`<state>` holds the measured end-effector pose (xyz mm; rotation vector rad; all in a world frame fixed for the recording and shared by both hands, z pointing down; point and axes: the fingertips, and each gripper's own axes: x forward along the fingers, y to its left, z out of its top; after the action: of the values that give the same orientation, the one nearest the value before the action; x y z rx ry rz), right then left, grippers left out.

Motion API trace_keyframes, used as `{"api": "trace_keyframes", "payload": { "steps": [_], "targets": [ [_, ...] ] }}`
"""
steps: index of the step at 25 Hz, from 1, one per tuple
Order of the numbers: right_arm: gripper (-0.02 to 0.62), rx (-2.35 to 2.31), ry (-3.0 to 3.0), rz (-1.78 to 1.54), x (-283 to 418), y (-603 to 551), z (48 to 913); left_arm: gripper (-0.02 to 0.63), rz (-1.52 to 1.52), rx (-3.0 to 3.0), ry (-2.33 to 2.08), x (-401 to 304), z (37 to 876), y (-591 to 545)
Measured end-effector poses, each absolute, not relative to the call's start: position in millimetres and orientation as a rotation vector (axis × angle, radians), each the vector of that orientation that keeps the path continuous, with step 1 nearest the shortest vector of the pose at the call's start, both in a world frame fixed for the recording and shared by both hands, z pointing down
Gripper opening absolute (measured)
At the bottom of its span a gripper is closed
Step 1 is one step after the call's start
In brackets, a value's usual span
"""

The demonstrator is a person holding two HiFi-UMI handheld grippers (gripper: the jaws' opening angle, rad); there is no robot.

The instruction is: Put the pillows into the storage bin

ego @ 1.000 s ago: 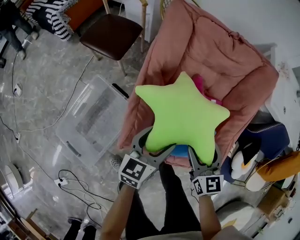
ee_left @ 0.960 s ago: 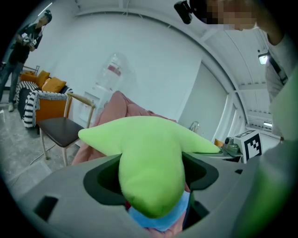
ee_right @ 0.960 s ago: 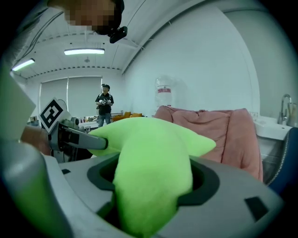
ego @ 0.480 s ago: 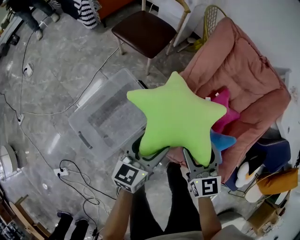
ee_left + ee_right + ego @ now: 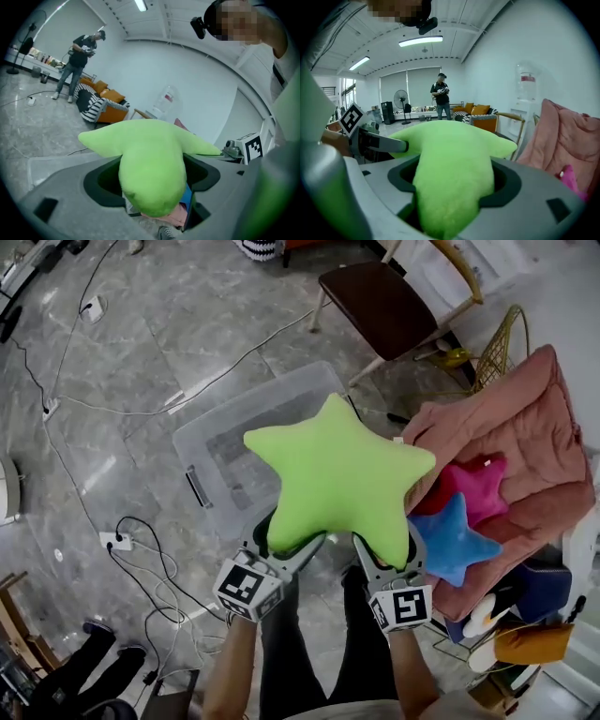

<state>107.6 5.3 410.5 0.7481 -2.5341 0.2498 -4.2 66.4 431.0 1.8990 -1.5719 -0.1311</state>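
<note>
Item 1. Green pillow (image 5: 342, 479), star-shaped. It is held off the floor at the centre of the frame, between both tools. A second ago it hung in front of the seat (image 5: 539, 418). Now it overlaps the lower right corner of the bin (image 5: 202, 442) in the head view.

Item 2. Left gripper (image 5: 286, 542), lower centre. Its jaws are part open and clamped on the star's lower left arm, and in its own view the plush fills the gap.

Item 3. Right gripper (image 5: 384, 559), beside it. It has the same partly open hold on the lower right arm, and the grip is unchanged over the last second.

Item 4. Bin, clear plastic with no lid, on the floor at centre left. It has come from the left edge of the frame to the middle as I swung round.

Item 5. Pink star (image 5: 473, 488) and blue star (image 5: 455, 540), on the seat at right, touching each other. They were mostly hidden behind the green one before.

Item 6. Cables (image 5: 141, 549) on the floor at lower left, near the bin.

Note: I judge the carry nearly done. The green pillow needs a little more travel toward upper left, then release. Two pillows remain to fetch.
</note>
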Motion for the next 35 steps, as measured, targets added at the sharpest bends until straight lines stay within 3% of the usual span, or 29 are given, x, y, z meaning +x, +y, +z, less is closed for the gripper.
{"api": "trace_keyframes", "payload": {
  "steps": [6,15,24,35],
  "targets": [
    [0.345,0.528,-2.440,0.403,19.4,50.6,462.2,0.373,-0.206,1.724,-1.642,-84.7,481.6,128.1],
    [0.344,0.308,-2.344,0.323,-64.3,88.8,511.5,0.373,-0.386,1.464,-1.668,-147.2,546.3,186.5],
    [0.336,0.187,-2.325,0.201,-95.7,88.7,528.7,0.373,-0.434,1.355,-1.641,-159.9,579.3,196.2],
    [0.310,-0.206,-2.105,-0.270,-92.3,36.2,584.9,0.373,-0.276,1.307,-1.694,-166.4,591.1,177.9]
  ]
}}
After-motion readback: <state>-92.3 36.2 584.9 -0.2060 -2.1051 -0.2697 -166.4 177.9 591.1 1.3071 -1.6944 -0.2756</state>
